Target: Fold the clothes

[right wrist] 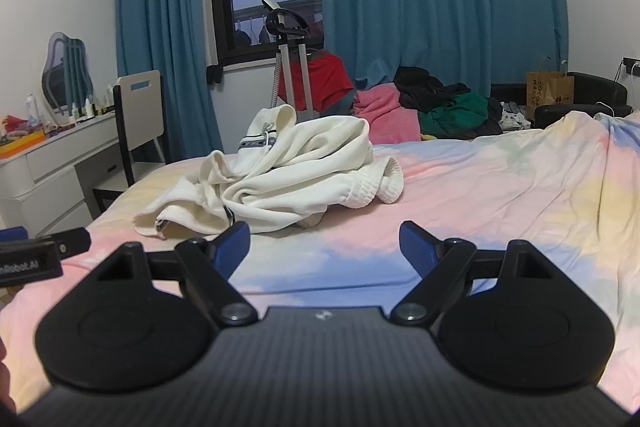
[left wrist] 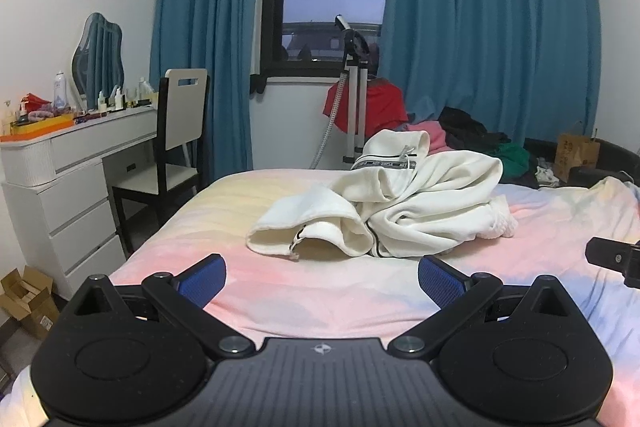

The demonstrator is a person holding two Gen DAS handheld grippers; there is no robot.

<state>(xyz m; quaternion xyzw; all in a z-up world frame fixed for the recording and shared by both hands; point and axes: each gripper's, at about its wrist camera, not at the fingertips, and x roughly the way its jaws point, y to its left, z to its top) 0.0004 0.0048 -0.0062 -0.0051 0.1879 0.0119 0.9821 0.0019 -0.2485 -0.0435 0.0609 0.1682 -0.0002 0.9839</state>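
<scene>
both tongs, left tongs (left wrist: 322,277) and right tongs (right wrist: 324,243), are hovering wide and empty over the bed's (right wrist: 500,187) near edge. white hoodie (left wrist: 392,211) is lying crumpled straight ahead toward the far edge, its long axis running crosswise, with the right tongs sitting slightly nearer.

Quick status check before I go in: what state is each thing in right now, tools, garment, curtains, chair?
Left tool: open, empty, short of the garment.
Right tool: open, empty.
White hoodie: crumpled heap, unfolded, on the bed.
Curtains: partly open, window showing.
Chair: upright, beside the dresser.
Dresser drawers: shut.
</scene>
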